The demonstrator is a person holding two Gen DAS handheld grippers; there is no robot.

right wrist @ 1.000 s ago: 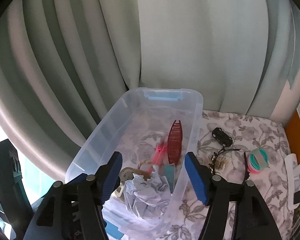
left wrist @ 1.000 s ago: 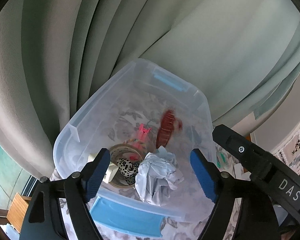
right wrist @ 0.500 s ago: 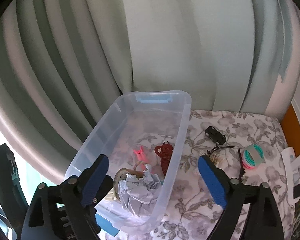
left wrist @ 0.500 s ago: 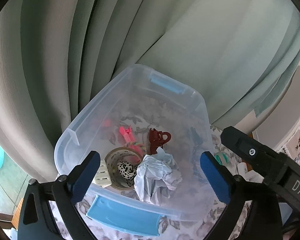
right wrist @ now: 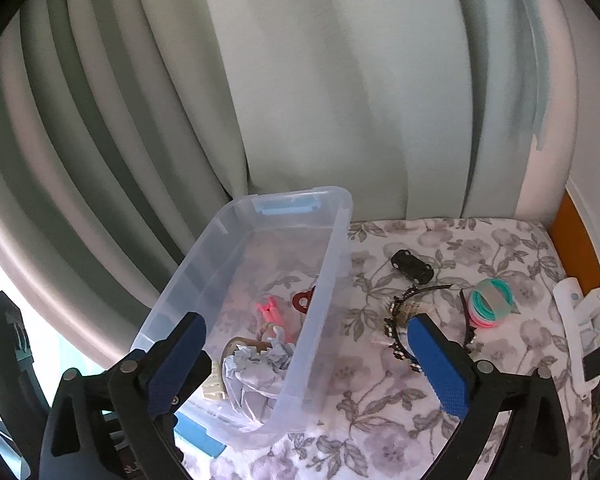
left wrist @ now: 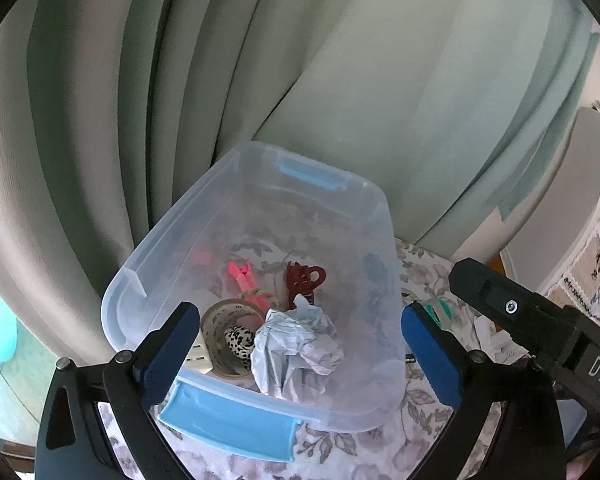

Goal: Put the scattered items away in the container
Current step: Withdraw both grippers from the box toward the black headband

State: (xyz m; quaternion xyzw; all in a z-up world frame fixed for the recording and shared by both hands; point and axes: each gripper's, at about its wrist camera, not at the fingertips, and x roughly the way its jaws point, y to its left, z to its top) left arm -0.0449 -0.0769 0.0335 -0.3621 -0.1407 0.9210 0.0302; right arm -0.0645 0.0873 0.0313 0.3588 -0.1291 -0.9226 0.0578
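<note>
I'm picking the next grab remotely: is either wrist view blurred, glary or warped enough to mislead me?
Left wrist: sharp, the clear bin hazes its contents, curtain bowed by fisheye. Right wrist: sharp on the toy car and hair ties; washed-out daylight at lower left.

pale green curtain (right wrist: 320,80), floral tablecloth (right wrist: 440,248)

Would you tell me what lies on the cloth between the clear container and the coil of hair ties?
In the right wrist view, a black toy car and a beaded headband lie between the container and the hair ties.
</note>
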